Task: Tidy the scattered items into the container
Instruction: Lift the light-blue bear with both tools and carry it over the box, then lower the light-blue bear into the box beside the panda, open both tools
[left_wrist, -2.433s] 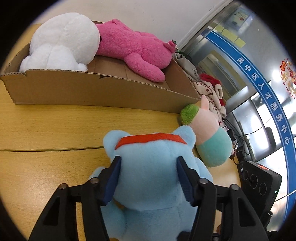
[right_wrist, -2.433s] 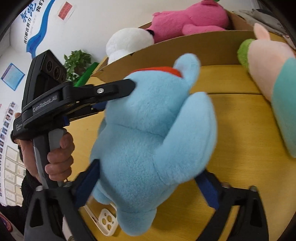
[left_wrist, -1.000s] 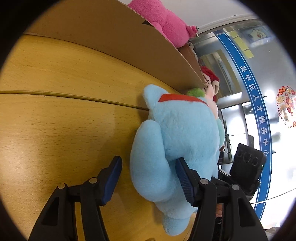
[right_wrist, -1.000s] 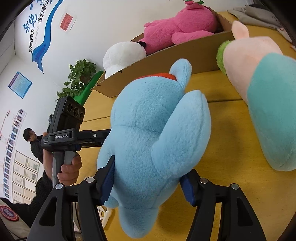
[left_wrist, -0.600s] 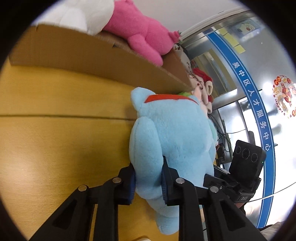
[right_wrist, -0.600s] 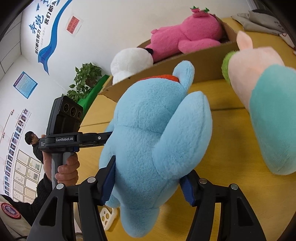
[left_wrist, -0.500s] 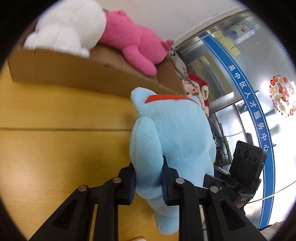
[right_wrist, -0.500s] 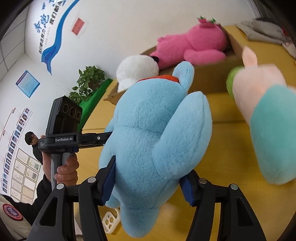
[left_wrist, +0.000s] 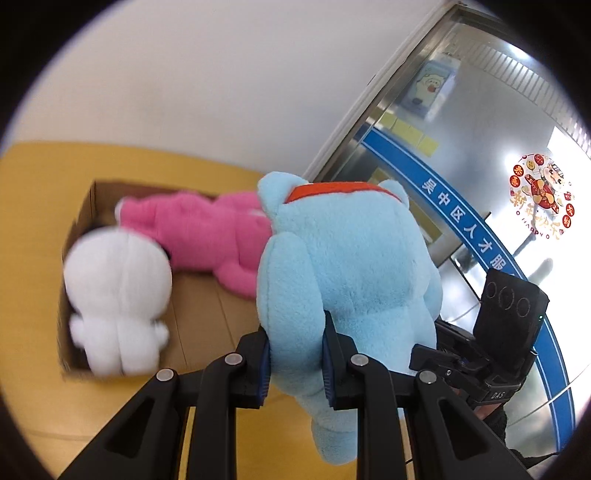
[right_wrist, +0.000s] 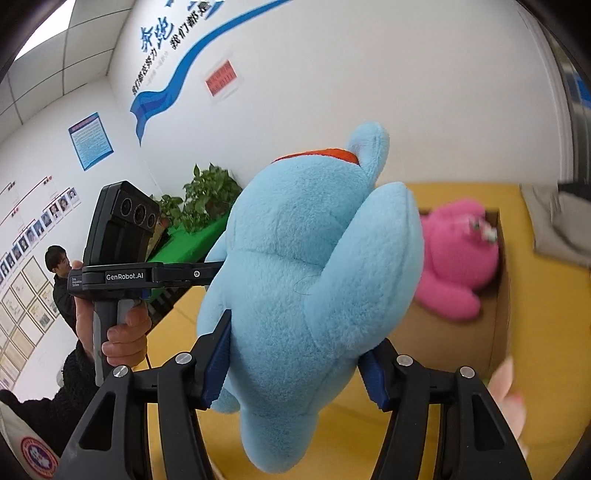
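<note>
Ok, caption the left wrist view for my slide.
Left gripper pinches the blue plush toy above a cardboard box holding pink and white toys.

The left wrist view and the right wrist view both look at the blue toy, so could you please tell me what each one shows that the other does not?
Only the left wrist view shows the white plush toy in the cardboard box and the glass door with a blue band. Only the right wrist view shows the potted plant, wall posters and the person's hand on the left gripper. Both show the blue plush toy clamped by the left gripper and the right gripper, with the pink plush toy in the box.
</note>
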